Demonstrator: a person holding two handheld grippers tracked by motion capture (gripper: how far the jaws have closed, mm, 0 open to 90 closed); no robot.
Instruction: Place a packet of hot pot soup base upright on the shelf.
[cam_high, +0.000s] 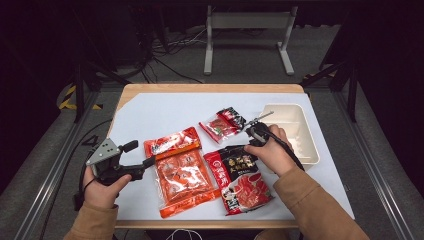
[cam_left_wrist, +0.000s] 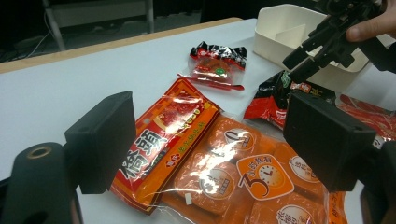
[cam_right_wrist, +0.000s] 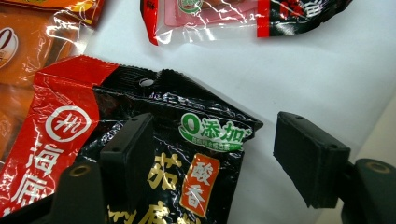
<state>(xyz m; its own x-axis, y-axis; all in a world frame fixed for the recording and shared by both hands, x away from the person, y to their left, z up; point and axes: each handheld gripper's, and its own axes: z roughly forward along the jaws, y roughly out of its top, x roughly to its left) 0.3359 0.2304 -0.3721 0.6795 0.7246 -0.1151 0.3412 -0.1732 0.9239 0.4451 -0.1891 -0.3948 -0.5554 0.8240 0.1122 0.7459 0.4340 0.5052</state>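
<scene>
Ok so here's where I'm at: my right gripper (cam_high: 251, 133) is down over the top corner of the black and red sauce pouch (cam_high: 241, 179), which lies flat on the white table cover (cam_high: 150, 115) near the front edge, just left of the white plastic bin (cam_high: 300, 131). In the right gripper view the jaws stand apart, one black pad over the pouch's black top area (cam_right_wrist: 187, 140) and the other out over bare table cover to the side, so the corner sits between them but nothing is pinched. Can't tell if the one pad actually touches the foil or just hovers

My left gripper (cam_high: 145, 163) hangs at the left side of the table, jaws apart too, holding nothing. It points across at the big orange packet (cam_high: 181, 176), and in the left gripper view that packet (cam_left_wrist: 243, 177) lies right past the pads, with the smaller orange pouch (cam_left_wrist: 163, 140) overlapping its upper left part

Farther back there's a small red and black snack packet (cam_high: 223, 123), lying on its own between the orange stuff and the bin, apart from the sauce pouch. From the left gripper view I can also see the right gripper (cam_left_wrist: 308, 56) hanging in front of the bin (cam_left_wrist: 280, 32)
</scene>
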